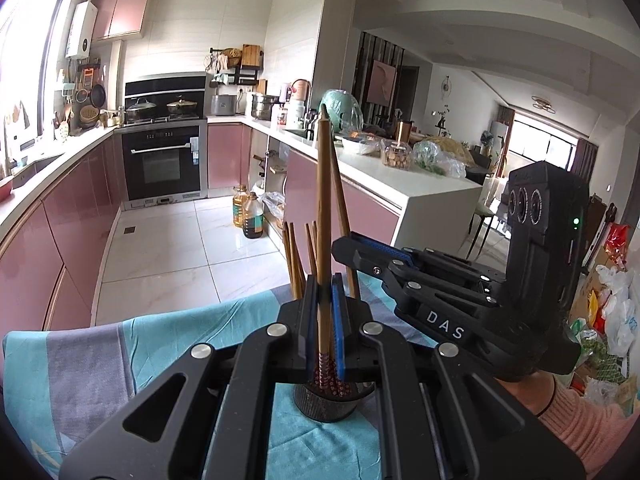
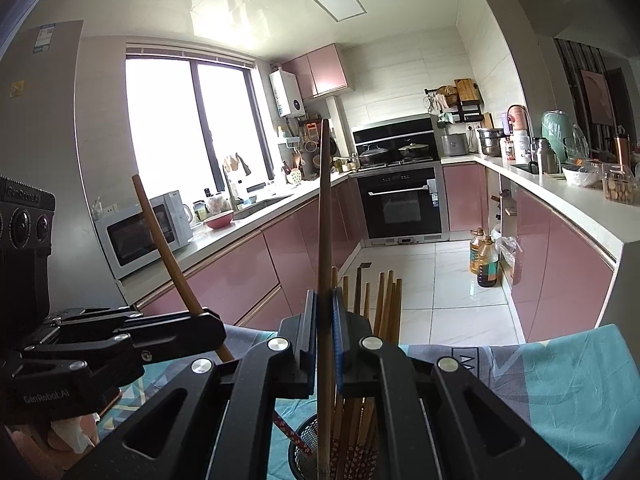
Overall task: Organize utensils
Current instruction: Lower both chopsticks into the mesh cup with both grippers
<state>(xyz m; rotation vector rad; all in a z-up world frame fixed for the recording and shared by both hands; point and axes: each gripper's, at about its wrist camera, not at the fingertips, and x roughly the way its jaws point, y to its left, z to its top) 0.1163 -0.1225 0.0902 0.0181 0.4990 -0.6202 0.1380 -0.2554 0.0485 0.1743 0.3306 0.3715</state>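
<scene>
A black mesh utensil cup [image 1: 327,404] stands on a teal and grey cloth [image 1: 168,344] and holds several wooden chopsticks [image 2: 386,304]. My left gripper [image 1: 324,292] is shut on one wooden chopstick [image 1: 323,208], held upright with its patterned lower end over the cup. My right gripper [image 2: 324,312] is shut on another wooden chopstick [image 2: 325,216], also upright above the cup [image 2: 308,440]. The right gripper also shows in the left wrist view [image 1: 352,252], just right of the cup. The left gripper shows in the right wrist view [image 2: 208,324] with its chopstick [image 2: 168,248] slanting.
The cloth-covered table ends just beyond the cup, with white tiled floor [image 1: 168,248] past it. Pink cabinets [image 2: 248,272] run along the left and a white counter [image 1: 420,184] on the right. Oil bottles [image 1: 248,216] stand on the floor. An oven [image 1: 164,164] is at the far end.
</scene>
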